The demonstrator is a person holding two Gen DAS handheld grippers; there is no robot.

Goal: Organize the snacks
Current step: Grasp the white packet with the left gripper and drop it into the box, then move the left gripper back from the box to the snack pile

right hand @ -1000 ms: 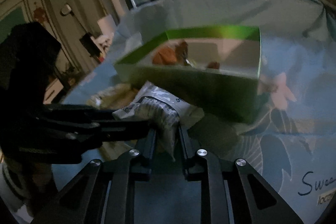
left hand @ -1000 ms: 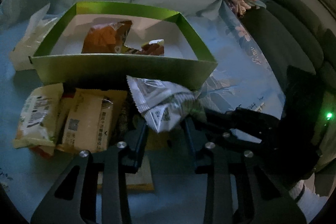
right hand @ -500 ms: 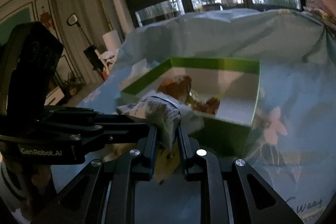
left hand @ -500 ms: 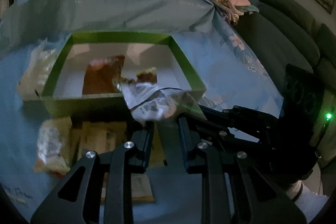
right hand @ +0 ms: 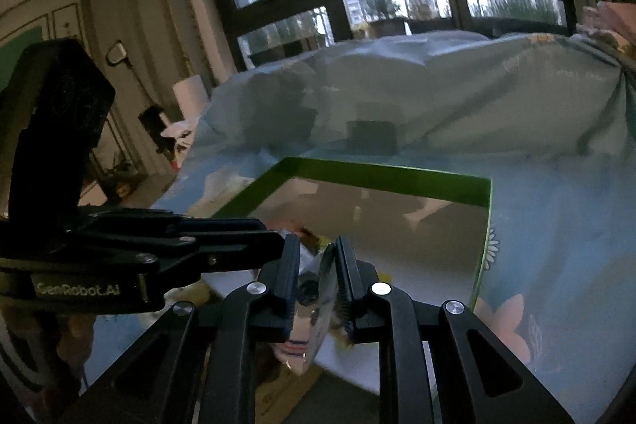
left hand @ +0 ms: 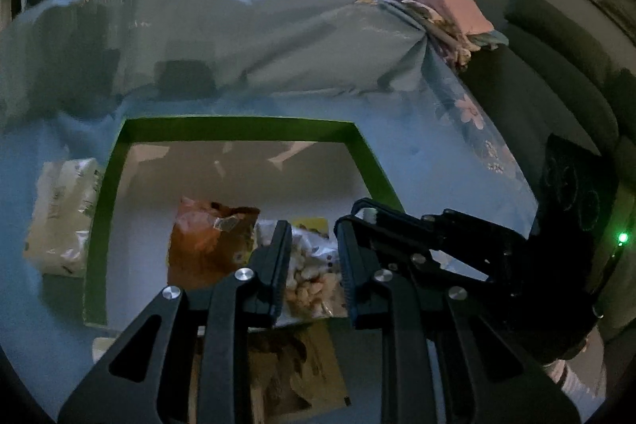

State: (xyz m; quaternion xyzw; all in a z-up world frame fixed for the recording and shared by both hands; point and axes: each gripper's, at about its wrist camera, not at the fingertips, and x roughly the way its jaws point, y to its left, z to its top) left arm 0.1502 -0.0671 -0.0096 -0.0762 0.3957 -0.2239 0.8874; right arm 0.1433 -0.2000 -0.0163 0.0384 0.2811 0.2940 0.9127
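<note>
A green-rimmed open box [left hand: 242, 124] [right hand: 397, 177] lies on the blue cloth. An orange snack bag [left hand: 206, 245] lies inside it. A clear and silver snack packet [left hand: 310, 277] [right hand: 314, 289] hangs over the box's near part. Both grippers hold it. My left gripper [left hand: 312, 265] is shut on one side of the packet. My right gripper [right hand: 316, 281] is shut on its other side and reaches in from the right in the left wrist view.
A pale snack bag [left hand: 59, 213] lies left of the box. A brown and yellow packet [left hand: 294, 368] lies in front of the box under my left gripper. Folded cloths [left hand: 449, 10] and a grey sofa [left hand: 556, 66] are at the right.
Both grippers have carried the silver packet up from the pile in front of the box and forward over the box's near wall. The view now looks down into the box.
</note>
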